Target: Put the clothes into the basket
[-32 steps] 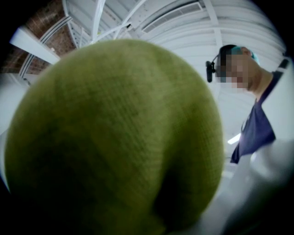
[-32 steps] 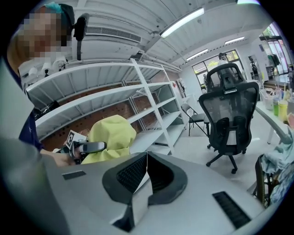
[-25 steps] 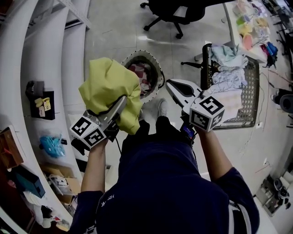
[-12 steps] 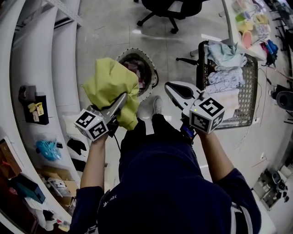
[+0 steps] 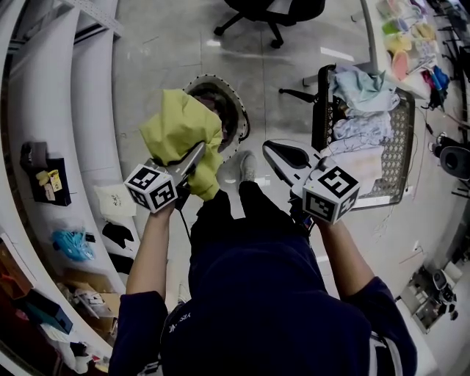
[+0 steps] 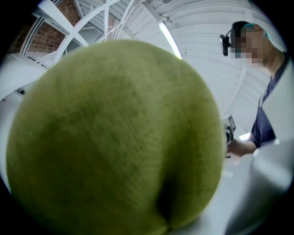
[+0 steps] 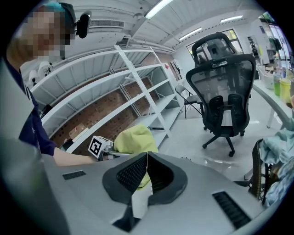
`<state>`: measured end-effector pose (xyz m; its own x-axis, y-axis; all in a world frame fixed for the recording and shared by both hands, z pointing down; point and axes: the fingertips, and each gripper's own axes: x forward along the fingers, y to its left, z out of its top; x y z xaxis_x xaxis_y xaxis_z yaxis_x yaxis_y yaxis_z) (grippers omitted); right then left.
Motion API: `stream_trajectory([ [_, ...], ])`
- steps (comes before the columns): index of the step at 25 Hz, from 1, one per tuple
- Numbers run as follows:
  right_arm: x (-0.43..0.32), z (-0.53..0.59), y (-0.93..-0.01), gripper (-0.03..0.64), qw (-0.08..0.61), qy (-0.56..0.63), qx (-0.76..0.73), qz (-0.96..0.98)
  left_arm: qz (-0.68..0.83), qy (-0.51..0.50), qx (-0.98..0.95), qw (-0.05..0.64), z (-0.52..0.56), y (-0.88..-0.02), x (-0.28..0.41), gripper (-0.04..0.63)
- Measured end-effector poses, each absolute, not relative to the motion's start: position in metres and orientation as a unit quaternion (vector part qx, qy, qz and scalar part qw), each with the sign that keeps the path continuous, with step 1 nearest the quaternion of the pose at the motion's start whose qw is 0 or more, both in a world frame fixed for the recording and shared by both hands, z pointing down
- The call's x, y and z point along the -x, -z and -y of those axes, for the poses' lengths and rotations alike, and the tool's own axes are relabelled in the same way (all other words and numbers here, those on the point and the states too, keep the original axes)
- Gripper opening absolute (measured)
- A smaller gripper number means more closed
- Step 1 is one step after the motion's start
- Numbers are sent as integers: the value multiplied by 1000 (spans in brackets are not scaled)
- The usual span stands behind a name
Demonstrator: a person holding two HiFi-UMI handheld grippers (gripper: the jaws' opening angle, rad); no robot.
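A yellow-green garment (image 5: 178,126) hangs bunched in my left gripper (image 5: 193,157), which is shut on it. In the head view it is held just over the left side of a round floor basket (image 5: 243,111) that has dark and reddish clothes inside. The same cloth (image 6: 115,137) fills the left gripper view and hides the jaws. My right gripper (image 5: 281,155) is held to the right of the basket, jaws shut and empty. In the right gripper view its tips (image 7: 147,154) meet, with the garment (image 7: 134,137) beyond them.
A black mesh cart (image 5: 402,139) holding several pale clothes (image 5: 361,88) stands at the right. An office chair (image 5: 266,13) is at the far end of the floor, also seen in the right gripper view (image 7: 224,92). White curved shelving (image 5: 81,110) runs along the left.
My left gripper has sunk lower with the garment, closer over the basket. The right gripper dipped a little and stayed shut.
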<state>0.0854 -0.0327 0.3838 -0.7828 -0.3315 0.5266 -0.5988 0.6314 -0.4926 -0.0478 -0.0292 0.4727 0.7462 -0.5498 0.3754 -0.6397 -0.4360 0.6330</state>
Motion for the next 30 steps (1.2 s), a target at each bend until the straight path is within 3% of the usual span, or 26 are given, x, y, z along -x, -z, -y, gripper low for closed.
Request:
stream_trajectory([
  [30, -104, 1, -465, 8, 260, -409, -262, 835, 326, -233, -750, 527, 39, -733, 36, 110],
])
